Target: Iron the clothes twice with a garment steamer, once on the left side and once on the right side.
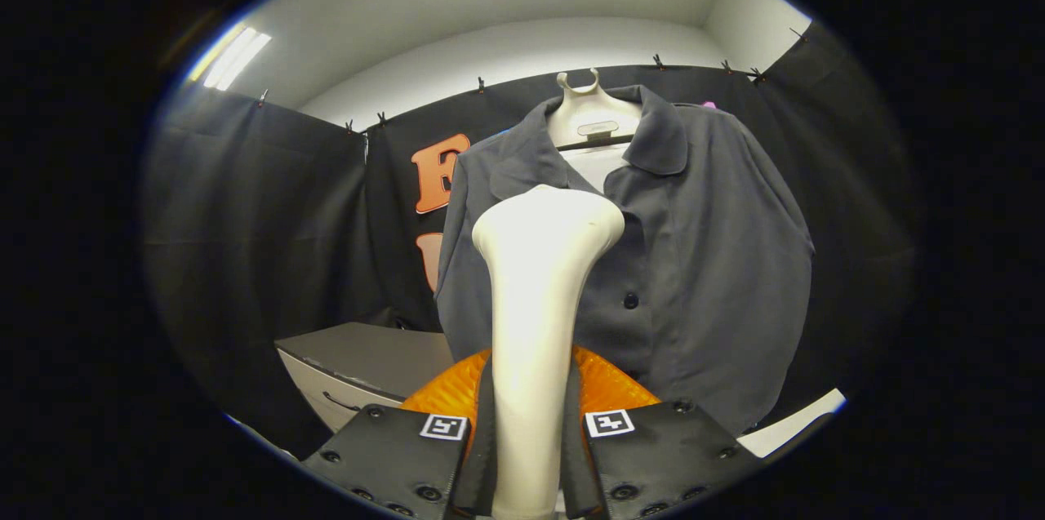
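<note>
gripper (529, 455) bottom ctr, fingers closed onto cream steamer (539, 300) handle, one each side | steamer upright, head at frame ctr, in front of shirt's left half | grey shirt (694, 259) on hanger (589, 116), ctr-right, buttoned, collar up top | grey cabinet (359, 365) lower left, behind fingers

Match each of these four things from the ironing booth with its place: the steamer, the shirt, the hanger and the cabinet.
Things:
1. steamer
2. shirt
3. hanger
4. cabinet

Places:
A. low down, left of the shirt
B. inside the shirt's collar, at its top
C. hanging against the black cloth, beyond the steamer
D. upright between the two fingers of the gripper, which press on its handle

Pairs: 1-D, 2-C, 3-B, 4-A
</note>
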A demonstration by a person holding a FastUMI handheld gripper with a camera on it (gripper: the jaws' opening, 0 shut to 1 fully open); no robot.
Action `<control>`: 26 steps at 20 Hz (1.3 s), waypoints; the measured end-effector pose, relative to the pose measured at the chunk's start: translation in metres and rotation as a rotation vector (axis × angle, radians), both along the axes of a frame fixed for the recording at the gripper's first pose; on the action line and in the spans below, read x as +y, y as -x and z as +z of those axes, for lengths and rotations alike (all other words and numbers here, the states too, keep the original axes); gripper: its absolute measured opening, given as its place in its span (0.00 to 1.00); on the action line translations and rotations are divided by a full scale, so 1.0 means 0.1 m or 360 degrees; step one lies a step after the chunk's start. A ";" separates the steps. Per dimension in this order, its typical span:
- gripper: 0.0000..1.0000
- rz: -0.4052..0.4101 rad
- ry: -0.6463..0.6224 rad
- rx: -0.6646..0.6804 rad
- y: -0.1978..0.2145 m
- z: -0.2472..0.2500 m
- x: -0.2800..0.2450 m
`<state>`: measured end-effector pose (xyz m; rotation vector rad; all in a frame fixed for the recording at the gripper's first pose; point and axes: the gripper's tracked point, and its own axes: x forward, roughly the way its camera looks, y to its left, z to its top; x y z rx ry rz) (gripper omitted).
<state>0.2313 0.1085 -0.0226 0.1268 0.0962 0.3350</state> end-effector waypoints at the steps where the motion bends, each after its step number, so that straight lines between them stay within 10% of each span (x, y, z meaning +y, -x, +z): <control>1: 0.39 0.0008 0.0013 0.0003 -0.04 -0.02 0.03; 26: 0.39 -0.0043 0.0125 0.0090 -0.27 -0.68 0.17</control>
